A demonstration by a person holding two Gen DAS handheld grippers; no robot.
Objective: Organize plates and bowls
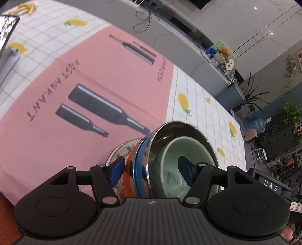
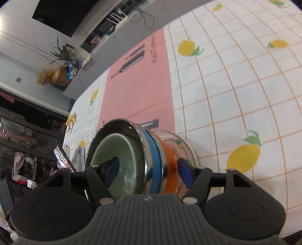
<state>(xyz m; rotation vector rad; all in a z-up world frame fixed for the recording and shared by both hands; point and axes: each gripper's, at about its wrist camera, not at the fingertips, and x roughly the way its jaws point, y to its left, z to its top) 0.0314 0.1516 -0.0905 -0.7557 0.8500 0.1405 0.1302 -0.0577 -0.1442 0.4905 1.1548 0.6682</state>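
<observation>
A stack of dishes is held between both grippers above the table: a pale green bowl (image 1: 169, 150) nested in a steel bowl (image 1: 175, 128), with a blue bowl (image 1: 140, 162), an orange patterned bowl (image 1: 129, 165) and a clear glass plate (image 1: 120, 148) under them. My left gripper (image 1: 151, 168) is shut on the stack, one finger inside the green bowl, the other under the plate. In the right wrist view my right gripper (image 2: 149, 169) is shut on the same stack: green bowl (image 2: 117, 145), steel bowl (image 2: 120, 124), blue bowl (image 2: 154, 150), orange bowl (image 2: 168, 156), glass plate (image 2: 181, 141).
A pink placemat (image 1: 94, 75) with printed bottles lies on the lemon-print checked tablecloth (image 2: 236, 84). A phone on a stand (image 1: 7, 26) and a yellow cloth (image 1: 26, 7) are at the far side. A grey counter (image 1: 188, 47) and plants lie beyond the table edge.
</observation>
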